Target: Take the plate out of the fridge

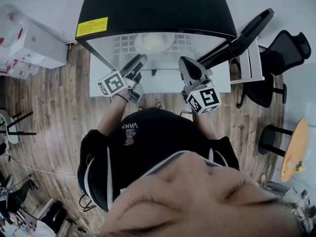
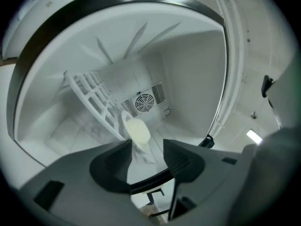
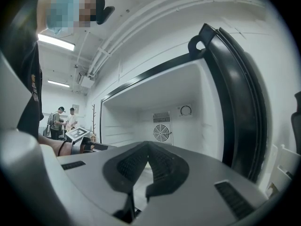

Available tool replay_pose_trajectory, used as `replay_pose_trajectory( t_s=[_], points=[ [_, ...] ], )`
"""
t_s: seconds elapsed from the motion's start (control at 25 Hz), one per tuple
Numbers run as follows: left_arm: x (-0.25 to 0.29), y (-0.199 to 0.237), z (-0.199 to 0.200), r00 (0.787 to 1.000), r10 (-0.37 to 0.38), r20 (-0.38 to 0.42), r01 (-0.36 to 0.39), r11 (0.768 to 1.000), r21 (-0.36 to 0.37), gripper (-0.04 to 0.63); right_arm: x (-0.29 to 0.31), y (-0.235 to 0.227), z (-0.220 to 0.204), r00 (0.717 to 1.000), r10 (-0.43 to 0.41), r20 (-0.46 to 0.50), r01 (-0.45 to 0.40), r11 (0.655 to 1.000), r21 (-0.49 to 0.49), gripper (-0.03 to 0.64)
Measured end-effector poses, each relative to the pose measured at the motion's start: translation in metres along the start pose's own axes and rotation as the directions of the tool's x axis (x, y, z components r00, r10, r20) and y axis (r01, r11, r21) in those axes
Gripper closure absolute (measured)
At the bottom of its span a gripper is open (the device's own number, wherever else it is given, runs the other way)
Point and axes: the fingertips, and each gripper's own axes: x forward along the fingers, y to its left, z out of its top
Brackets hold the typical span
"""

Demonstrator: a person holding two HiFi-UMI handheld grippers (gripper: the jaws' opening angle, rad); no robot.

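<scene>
A pale round plate point(image 1: 154, 42) lies on the white wire shelf point(image 1: 123, 46) inside the open black fridge point(image 1: 153, 9). In the left gripper view the plate point(image 2: 138, 132) shows just beyond the jaws, near the back-wall fan point(image 2: 144, 101). My left gripper point(image 1: 141, 59) is at the fridge mouth, open point(image 2: 146, 146), with nothing touching its pads. My right gripper point(image 1: 184, 61) hovers beside it at the opening, shut point(image 3: 148, 158) and holding nothing. The fridge door point(image 1: 242, 37) stands swung out to the right.
Black office chairs point(image 1: 284, 53) stand right of the door, with a round wooden table point(image 1: 295, 149) nearer me. White boxes point(image 1: 29, 43) sit left of the fridge. Two people point(image 3: 63, 119) stand far off in the room. The floor is wood.
</scene>
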Motion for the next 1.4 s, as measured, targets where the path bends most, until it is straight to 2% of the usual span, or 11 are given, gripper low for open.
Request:
replay_pose_trajectory(
  t_s=[0.28,0.48,0.64,1.04,1.2,1.4],
  points=[
    [0.011,0.003,0.003,1.0,0.003,0.027,0.001,0.987,-0.159,0.407,-0.001,-0.002,0.0,1.0,0.002,0.004,-0.002,1.0,-0.001,0.614],
    [0.016,0.005,0.005,0.999,0.027,0.034,-0.019,0.976,-0.219,0.4,-0.002,-0.004,0.0,1.0,-0.002,0.003,0.002,1.0,0.004,0.614],
    [0.019,0.007,0.006,0.998,0.033,0.052,-0.017,0.958,-0.286,0.4,-0.003,-0.005,0.0,1.0,-0.002,0.001,0.002,1.0,0.003,0.614],
    [0.022,0.016,0.007,0.994,0.072,0.079,-0.035,0.917,-0.396,0.402,-0.004,-0.004,-0.002,1.0,0.004,-0.005,-0.003,1.0,0.005,0.614],
    [0.022,0.02,0.007,0.992,0.095,0.083,-0.05,0.903,-0.428,0.427,-0.004,-0.003,-0.005,1.0,0.008,-0.006,-0.008,1.0,0.013,0.614],
    [0.021,0.03,0.002,0.987,0.141,0.075,-0.096,0.9,-0.426,0.515,-0.005,-0.003,-0.007,1.0,0.008,-0.011,-0.008,1.0,0.019,0.614]
  ],
)
